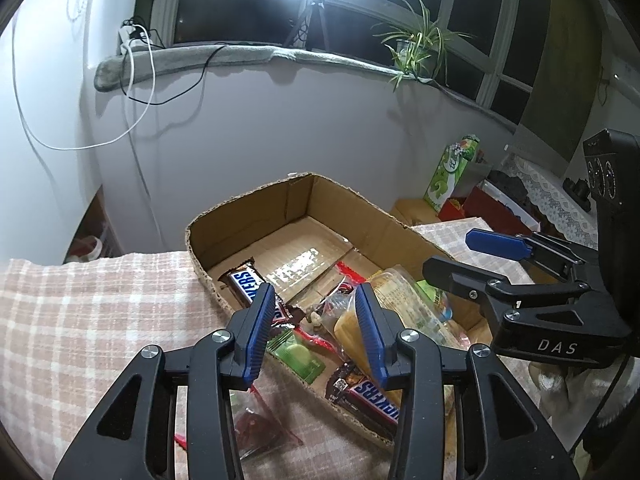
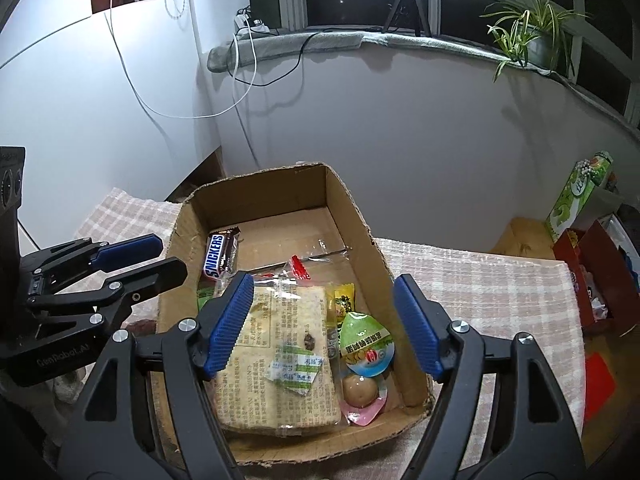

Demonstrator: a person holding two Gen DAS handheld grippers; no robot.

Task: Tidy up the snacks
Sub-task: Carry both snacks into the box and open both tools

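While both grippers hover over cardboard box (image 2: 260,200) on checked cloth (image 1: 100,300), neither holds anything. Right gripper (image 2: 324,326) jaws wide apart, clear flat cracker pack (image 2: 280,356) lying below and between them, long axis running away from camera. Left gripper (image 1: 316,332) jaws partly apart (nothing pinched), Snickers bar (image 1: 248,284) under left pad, long axis diagonal. Second Snickers bar (image 1: 372,396) near box's front edge.
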